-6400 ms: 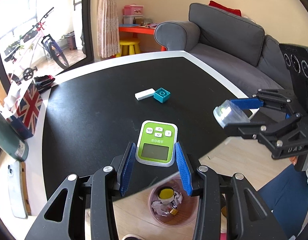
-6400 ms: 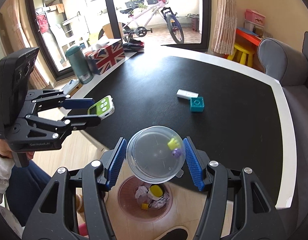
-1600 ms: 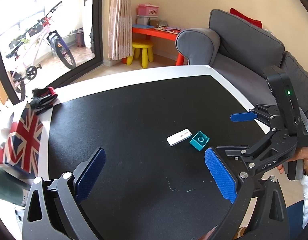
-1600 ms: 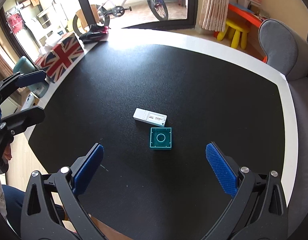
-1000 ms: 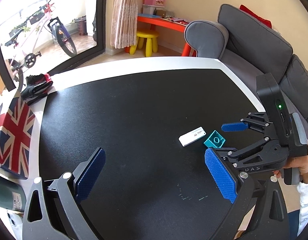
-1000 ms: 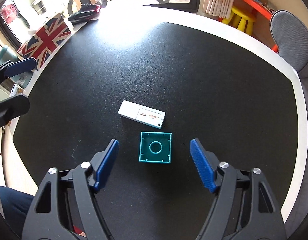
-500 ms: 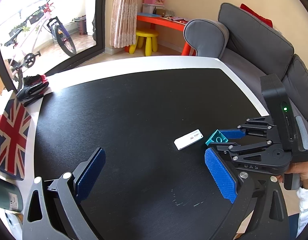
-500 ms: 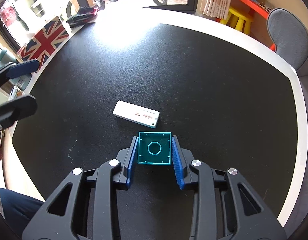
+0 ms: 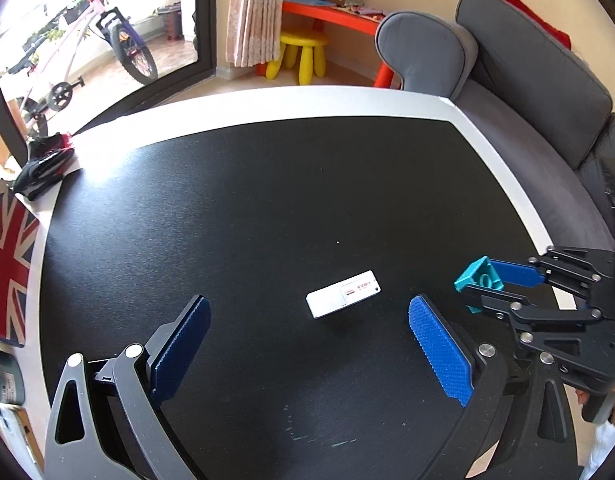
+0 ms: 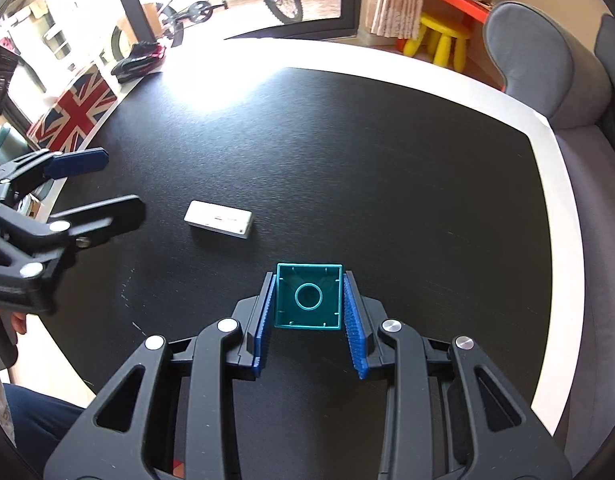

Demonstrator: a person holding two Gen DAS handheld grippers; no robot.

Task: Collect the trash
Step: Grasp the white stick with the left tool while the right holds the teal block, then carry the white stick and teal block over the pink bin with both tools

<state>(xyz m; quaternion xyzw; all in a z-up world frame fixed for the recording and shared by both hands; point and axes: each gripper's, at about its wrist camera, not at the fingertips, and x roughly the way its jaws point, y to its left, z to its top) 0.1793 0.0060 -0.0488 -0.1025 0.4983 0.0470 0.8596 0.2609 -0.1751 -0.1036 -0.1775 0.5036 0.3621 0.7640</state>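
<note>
My right gripper (image 10: 308, 300) is shut on a teal toy brick (image 10: 308, 295) and holds it above the black table (image 10: 367, 152); its hollow underside faces the camera. In the left wrist view the brick (image 9: 478, 276) shows between the right gripper's fingers at the right. A white flat stick (image 9: 343, 293) lies on the table, also in the right wrist view (image 10: 219, 218). My left gripper (image 9: 307, 344) is open and empty, hovering just in front of the stick, at the left in the right wrist view (image 10: 91, 184).
A Union Jack box (image 10: 73, 114) and a dark bundle (image 10: 137, 60) sit at the table's far left edge. A grey sofa (image 9: 527, 80) stands along the right side. A bicycle (image 9: 87, 48) stands beyond the glass door.
My right gripper has lifted the teal brick off the table and drawn it back to the right. My left gripper has come closer to the white stick, still open.
</note>
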